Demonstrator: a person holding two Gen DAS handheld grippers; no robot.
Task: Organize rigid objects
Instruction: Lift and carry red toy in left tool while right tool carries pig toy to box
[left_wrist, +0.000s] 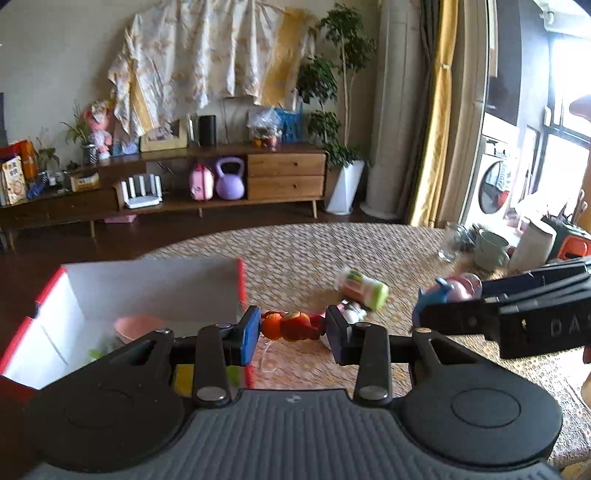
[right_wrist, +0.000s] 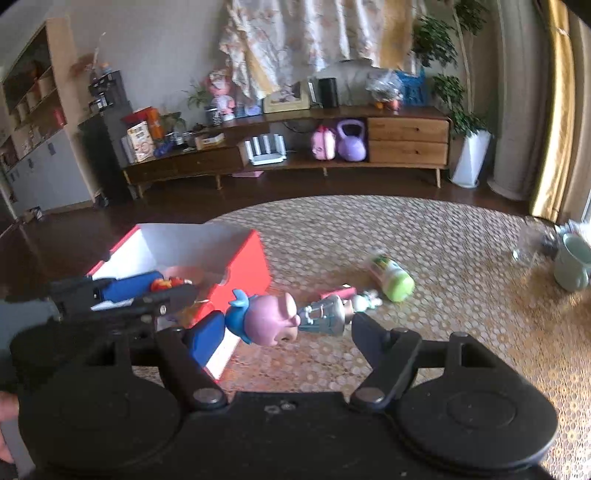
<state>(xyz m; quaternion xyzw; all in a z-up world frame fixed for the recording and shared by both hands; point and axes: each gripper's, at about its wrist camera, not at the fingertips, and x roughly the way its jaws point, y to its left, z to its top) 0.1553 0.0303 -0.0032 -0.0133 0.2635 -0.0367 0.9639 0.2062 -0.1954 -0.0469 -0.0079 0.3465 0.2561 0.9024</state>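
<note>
Now, at the far left, the red box (left_wrist: 242, 284) with its white inside was seen standing open on the patterned tablecloth (left_wrist: 369, 243), and a pink bowl (left_wrist: 135, 326) was made out low inside it. Just to the right of the box's near corner, the left gripper (left_wrist: 291, 330) was held above the cloth, its blue pads narrowed and pressed on either side of an orange-and-red toy figure (left_wrist: 291, 326), which was carried clear of the table. Behind that figure, a green-capped bottle (left_wrist: 364, 288) was seen lying on its side on the cloth, with a small white-and-pink toy (left_wrist: 351, 312) lying close beside it. Further right, the right gripper (right_wrist: 288, 326) was seen, its jaws set wide and closed on a pink pig figure in blue (right_wrist: 264, 317), gripped between the blue pad and the black finger and lifted off the table beside the box's red wall. A grey-and-teal figurine (right_wrist: 327, 314) was seen lying on the cloth just behind the pig. At the far right edge of the table, a clear glass (left_wrist: 452, 242) and a pale green mug (left_wrist: 489, 249) were seen standing near each other, well apart from the toys.
</note>
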